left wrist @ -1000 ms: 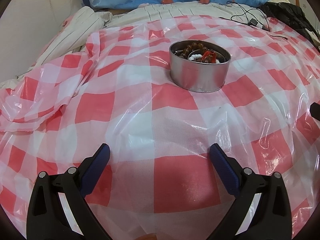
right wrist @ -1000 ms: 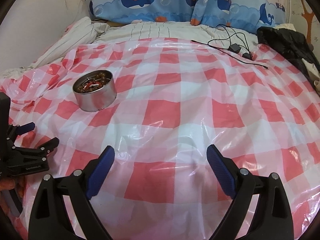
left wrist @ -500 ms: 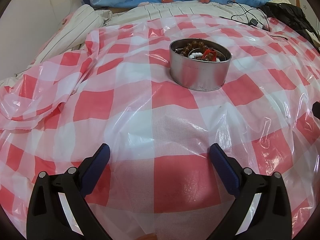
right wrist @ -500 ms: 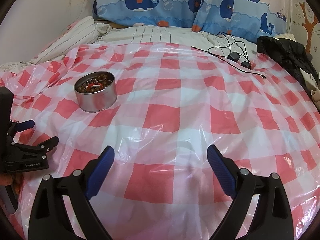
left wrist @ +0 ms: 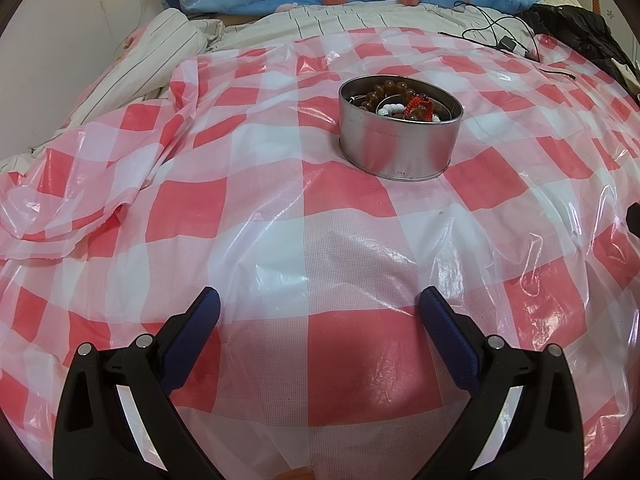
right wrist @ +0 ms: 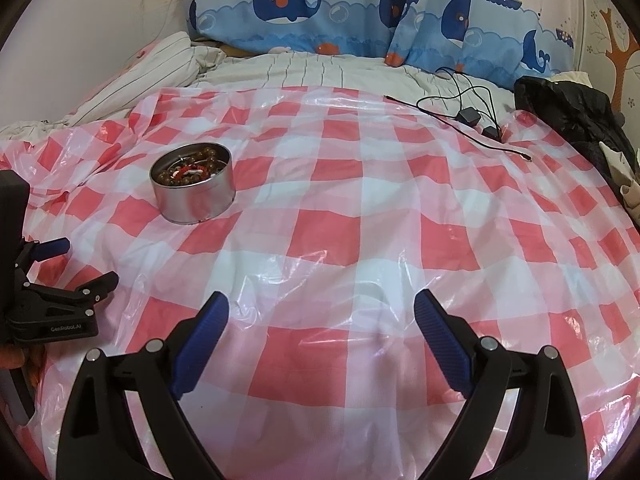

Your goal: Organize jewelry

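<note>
Left wrist view: left gripper (left wrist: 318,306) spread wide, empty; round tin (left wrist: 401,133) of bracelets (left wrist: 404,101) stands upright ahead, slightly right, near. No long axis.
Right wrist view: right gripper (right wrist: 320,312) wide open, empty; tin (right wrist: 192,182) well apart, ahead-left. Left gripper judged nearer

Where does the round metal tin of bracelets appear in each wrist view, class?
Left wrist view: metal tin upper centre, slightly right, ahead of the open fingers.
Right wrist view: tin left of centre.
Shared landmark: the black cable beyond it.
</note>
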Action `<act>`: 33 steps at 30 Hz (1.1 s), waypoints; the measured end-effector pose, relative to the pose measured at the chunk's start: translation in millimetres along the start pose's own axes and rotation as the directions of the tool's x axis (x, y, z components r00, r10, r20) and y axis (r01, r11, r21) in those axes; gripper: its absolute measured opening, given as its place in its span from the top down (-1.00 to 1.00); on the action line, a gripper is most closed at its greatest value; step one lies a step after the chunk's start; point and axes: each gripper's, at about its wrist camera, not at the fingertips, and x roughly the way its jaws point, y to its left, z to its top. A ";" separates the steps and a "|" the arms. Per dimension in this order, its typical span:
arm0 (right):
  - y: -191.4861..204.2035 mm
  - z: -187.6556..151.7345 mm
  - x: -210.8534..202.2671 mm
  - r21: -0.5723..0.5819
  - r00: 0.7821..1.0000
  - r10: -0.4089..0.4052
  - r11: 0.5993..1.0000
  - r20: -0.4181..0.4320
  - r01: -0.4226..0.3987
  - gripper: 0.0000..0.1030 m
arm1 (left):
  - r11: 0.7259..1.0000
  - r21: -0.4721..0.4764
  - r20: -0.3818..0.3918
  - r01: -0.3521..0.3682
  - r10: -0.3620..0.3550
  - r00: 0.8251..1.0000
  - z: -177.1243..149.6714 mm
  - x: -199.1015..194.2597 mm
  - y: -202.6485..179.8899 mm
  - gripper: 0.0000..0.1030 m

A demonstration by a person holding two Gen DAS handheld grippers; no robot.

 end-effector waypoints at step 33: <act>-2.7 -7.8 20.2 0.032 0.997 0.042 0.999 -0.063 -0.040 -0.78 | 1.000 0.003 -0.028 -0.016 0.016 0.999 0.0 4.6 -5.7 -0.86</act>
